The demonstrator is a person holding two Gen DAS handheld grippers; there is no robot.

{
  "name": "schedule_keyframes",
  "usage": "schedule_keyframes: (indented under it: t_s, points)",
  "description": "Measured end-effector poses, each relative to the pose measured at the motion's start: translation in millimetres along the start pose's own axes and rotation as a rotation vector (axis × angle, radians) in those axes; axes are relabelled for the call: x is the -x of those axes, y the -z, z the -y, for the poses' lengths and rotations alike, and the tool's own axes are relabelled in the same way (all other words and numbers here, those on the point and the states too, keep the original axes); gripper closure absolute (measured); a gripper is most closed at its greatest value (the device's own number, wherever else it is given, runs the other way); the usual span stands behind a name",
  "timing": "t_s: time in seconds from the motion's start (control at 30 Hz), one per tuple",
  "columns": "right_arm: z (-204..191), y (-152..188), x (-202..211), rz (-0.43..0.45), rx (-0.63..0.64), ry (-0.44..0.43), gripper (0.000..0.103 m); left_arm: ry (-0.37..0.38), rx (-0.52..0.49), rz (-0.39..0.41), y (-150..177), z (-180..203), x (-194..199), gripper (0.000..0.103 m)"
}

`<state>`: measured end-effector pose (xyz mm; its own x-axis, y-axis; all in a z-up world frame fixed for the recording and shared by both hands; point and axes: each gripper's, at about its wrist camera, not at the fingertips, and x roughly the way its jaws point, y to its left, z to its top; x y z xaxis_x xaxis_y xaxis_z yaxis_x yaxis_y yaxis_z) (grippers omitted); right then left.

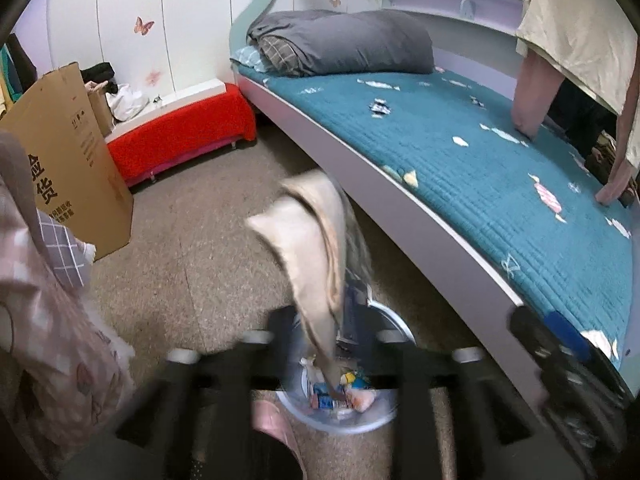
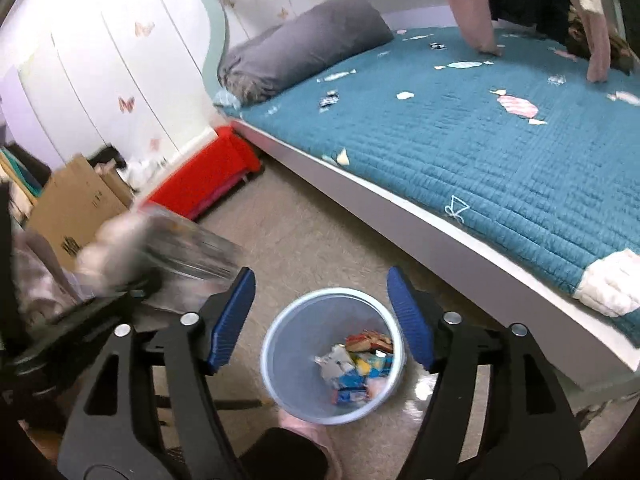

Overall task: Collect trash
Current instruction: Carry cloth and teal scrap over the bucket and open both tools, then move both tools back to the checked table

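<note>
Bed (image 2: 500,152): teal quilted cover, largest surface in view; several scraps of trash lie scattered on it, well apart from each other.
Bin (image 2: 280,340): pale blue plastic, on the floor just beside the bed's edge, upright, with a small heap of wrappers at its bottom. Likely light and easy to tip.
Wrapper held (image 1: 316,248): a long beige, crumpled sheet, blurred, hanging above the bin. It looks thin, soft and nearly weightless, so I judge a pinch at any edge will do.
Candy wrapper (image 2: 516,106): pink and white, flat on the cover; probably crinkly and slippery, best nipped at a twisted end.
Small scraps (image 2: 405,95): white bits, light; the soft quilt should let the jaws press down around them.
Left gripper (image 1: 324,364): heavily blurred; the sheet runs down between its jaws, but whether they clamp it I cannot tell.
Right gripper (image 2: 322,320): jaws wide apart, holding and touching nothing, poised over the bin.
</note>
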<state>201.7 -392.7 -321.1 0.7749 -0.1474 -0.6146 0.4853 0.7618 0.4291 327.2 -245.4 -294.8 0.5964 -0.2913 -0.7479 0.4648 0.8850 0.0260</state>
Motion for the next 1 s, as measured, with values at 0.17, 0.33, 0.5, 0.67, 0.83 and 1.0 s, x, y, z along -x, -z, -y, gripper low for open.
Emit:
schedule_keyframes:
  t_s: [0.17,0.33,0.5,0.67,0.83,1.0]
  points:
    - [17,-2,9,-0.021,-0.040,0.007,0.033,-0.051,0.011,-0.043,0,-1,-2,0.028]
    - [15,-3,31,-0.044,-0.026,0.005,0.033,-0.026,0.080,-0.065,4,-5,32,0.028]
    - [-8,-10,74,-0.039,0.075,-0.028,0.033,-0.056,0.113,-0.008,2,-2,99,0.027]
    - [-33,-19,130,0.010,0.165,-0.075,0.030,-0.113,0.057,0.090,3,5,176,0.023]
    - [-62,-21,194,0.061,0.236,-0.151,0.027,-0.220,-0.004,0.226,13,5,267,0.018]
    - [-86,-14,247,0.110,0.279,-0.206,0.025,-0.264,-0.011,0.297,30,-10,333,0.011]
